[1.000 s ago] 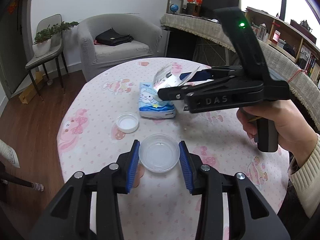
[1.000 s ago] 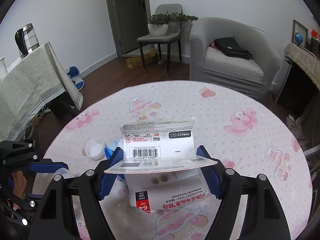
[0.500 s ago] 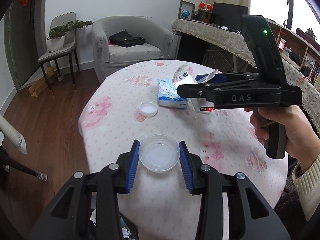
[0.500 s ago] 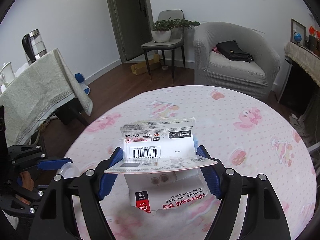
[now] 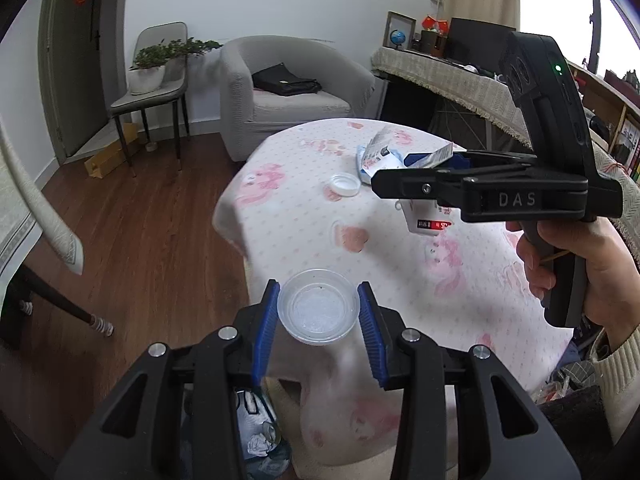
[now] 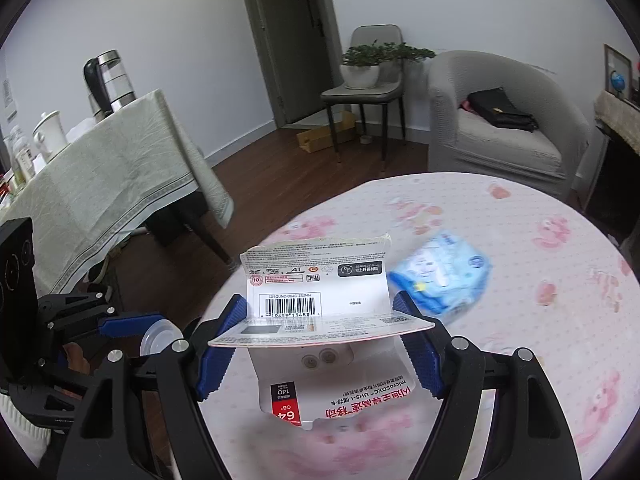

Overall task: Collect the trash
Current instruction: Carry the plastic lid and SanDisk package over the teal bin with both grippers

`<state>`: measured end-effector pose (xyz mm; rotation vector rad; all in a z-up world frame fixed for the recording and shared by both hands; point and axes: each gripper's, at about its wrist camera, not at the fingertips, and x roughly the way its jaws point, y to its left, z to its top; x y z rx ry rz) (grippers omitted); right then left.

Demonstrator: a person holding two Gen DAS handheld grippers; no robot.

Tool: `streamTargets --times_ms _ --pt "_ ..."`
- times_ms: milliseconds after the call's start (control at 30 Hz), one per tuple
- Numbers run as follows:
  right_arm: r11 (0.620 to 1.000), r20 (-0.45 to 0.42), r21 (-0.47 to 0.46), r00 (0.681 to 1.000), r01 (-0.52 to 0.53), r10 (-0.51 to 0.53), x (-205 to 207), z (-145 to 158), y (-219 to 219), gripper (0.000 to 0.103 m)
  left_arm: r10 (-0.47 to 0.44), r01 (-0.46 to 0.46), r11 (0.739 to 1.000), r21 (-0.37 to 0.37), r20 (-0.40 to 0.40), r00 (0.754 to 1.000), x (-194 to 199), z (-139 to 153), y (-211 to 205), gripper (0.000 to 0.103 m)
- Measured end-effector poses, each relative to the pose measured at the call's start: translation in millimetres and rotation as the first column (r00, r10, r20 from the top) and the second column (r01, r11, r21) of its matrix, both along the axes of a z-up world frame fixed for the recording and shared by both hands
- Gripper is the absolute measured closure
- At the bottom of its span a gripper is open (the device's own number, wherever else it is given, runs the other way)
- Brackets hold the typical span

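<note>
In the left wrist view, a trash bin [image 5: 260, 440] holding crumpled waste appeared at the lower left of centre, under the table edge. The left gripper [image 5: 319, 312], at lower centre, was clamped on a clear plastic lid [image 5: 319, 311]; both blue pads touched its rim, and the lid was held above the table edge. A white cap [image 5: 344, 185] lay on the pink-patterned tablecloth [image 5: 400, 272] at centre frame. At right of centre, the right gripper [image 5: 412, 164] was seen from the side, gripped in the person's right hand [image 5: 580, 268].

In the right wrist view, the left gripper [image 6: 156, 330] sat at the lower left edge, with the clear plastic lid [image 6: 160, 338] between its pads. At lower centre, the right gripper [image 6: 320, 340] was closed on a torn memory-card package [image 6: 320, 292]; its barcode flap stood upright and a folded flap spanned both pads. To the right of it, a blue tissue pack [image 6: 444, 276] lay on the tablecloth [image 6: 520, 320], blurred.
</note>
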<state>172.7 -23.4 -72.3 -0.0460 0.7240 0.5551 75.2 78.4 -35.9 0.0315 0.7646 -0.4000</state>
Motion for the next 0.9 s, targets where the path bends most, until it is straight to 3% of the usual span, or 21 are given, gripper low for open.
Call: streamTargets --times_ms 400,900 --pt "0.996 -0.002 0.027 0.996 -0.087 0.087 -13 0 42 0.027 0.096 -0.096 0.995 -0.001 -0.06 0.994 -7 -15 45 0.061" --pt "0.981 -0.004 0.041 0.982 -0.188 0.188 -17 -2 110 0.027 0.168 -0.158 0.985 0.068 -0.173 0.971 -13 -54 97 0.061"
